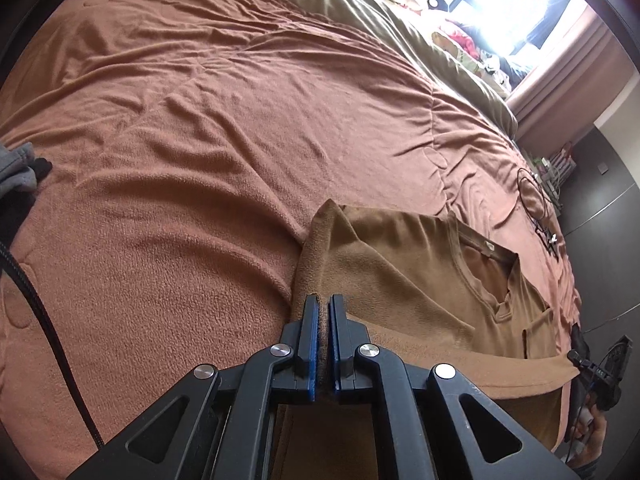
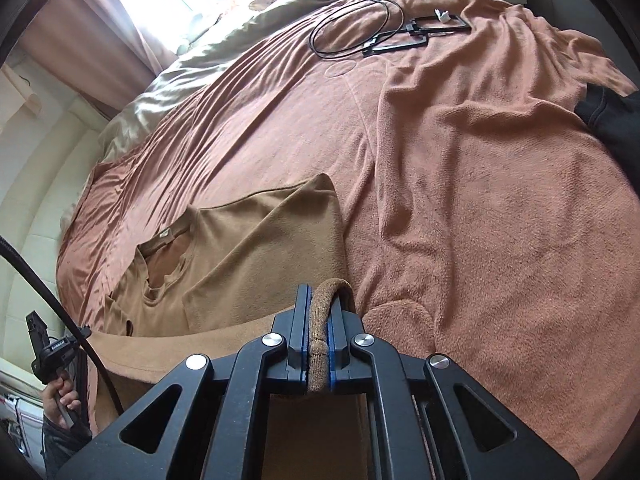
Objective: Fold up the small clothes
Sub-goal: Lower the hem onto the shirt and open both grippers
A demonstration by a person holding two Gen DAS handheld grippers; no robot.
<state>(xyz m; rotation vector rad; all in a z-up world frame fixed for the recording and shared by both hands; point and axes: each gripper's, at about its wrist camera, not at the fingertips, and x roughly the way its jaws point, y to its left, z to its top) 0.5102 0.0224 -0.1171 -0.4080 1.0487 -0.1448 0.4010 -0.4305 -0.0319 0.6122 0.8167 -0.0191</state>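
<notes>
A brown shirt (image 1: 420, 280) lies on the bed, on a rust-coloured blanket (image 1: 180, 128), neckline up. Both sleeves look already turned in across the chest, so the side folds appear done. The left gripper (image 1: 324, 312) has its jaws closed tight on the shirt's lower edge; the right gripper (image 2: 320, 304) has its jaws nearly closed on a thick roll of the same edge, at the opposite corner. Between the two, the hem is lifted off the bed, nearer the onlooker than the neckline. Judged from this, what is left is to carry the hem up to the collar and flatten the stack. A small pale label (image 2: 163, 235) sits inside the collar; its print is too small to read. Beyond the shirt, a black cable (image 2: 352, 28) lies coiled on the blanket.
</notes>
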